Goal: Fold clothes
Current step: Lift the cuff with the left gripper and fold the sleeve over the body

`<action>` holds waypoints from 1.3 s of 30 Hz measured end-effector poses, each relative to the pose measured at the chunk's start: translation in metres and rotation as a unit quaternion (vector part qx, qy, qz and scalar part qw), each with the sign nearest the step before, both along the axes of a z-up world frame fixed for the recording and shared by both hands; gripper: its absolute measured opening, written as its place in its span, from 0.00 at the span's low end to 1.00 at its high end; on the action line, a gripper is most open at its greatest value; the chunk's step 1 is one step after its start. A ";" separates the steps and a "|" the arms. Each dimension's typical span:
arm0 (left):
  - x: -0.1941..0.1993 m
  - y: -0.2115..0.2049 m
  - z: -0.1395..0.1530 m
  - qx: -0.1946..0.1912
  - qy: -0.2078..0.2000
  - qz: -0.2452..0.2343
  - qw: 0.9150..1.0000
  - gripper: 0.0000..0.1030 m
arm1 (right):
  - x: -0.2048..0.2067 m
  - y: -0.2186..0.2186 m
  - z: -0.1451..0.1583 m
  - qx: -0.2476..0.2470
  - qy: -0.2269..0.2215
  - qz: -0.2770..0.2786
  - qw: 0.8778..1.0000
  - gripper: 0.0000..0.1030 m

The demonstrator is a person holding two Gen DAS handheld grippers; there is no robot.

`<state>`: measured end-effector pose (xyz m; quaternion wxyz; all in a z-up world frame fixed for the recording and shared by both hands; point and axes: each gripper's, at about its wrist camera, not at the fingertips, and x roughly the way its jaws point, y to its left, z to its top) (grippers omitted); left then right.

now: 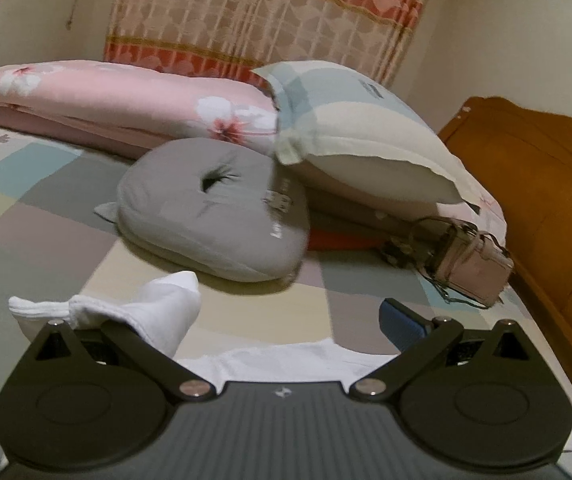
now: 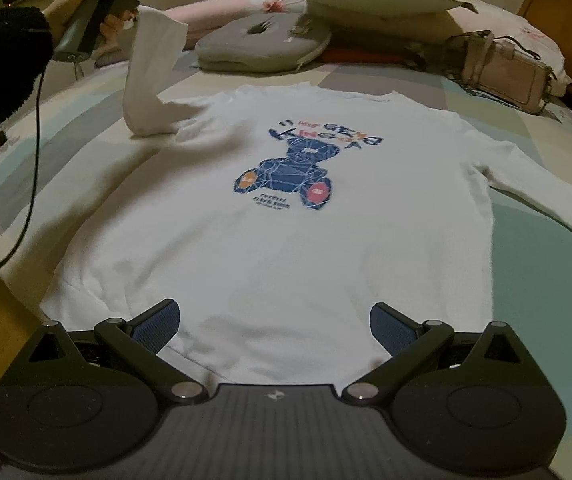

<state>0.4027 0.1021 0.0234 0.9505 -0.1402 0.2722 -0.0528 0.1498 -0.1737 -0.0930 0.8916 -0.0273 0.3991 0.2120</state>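
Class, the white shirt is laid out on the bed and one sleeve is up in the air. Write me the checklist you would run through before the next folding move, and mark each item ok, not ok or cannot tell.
1. Shirt body lies flat, print up: ok.
2. Lifted sleeve firmly gripped: not ok. The left gripper has its jaws wide apart, and the cuff only drapes over one finger.
3. Other sleeve spread flat on the bed: ok.
4. Right gripper open and free, above the hem: ok.
5. Grey cushion and pink bag clear of the shirt: ok.
6. Underside of the shirt free of wrinkles: cannot tell.
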 end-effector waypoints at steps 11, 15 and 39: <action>0.016 -0.069 0.004 0.015 0.016 -0.041 0.999 0.99 | -0.002 -0.021 -0.006 0.030 -0.001 -0.012 0.999 1.00; 0.021 -0.092 0.004 0.019 0.021 -0.058 0.998 0.99 | -0.002 -0.028 -0.009 0.041 -0.001 -0.019 0.999 1.00; 0.049 -0.188 -0.010 0.011 0.046 -0.125 0.991 0.99 | 0.006 -0.048 -0.022 0.062 0.011 -0.039 0.997 1.00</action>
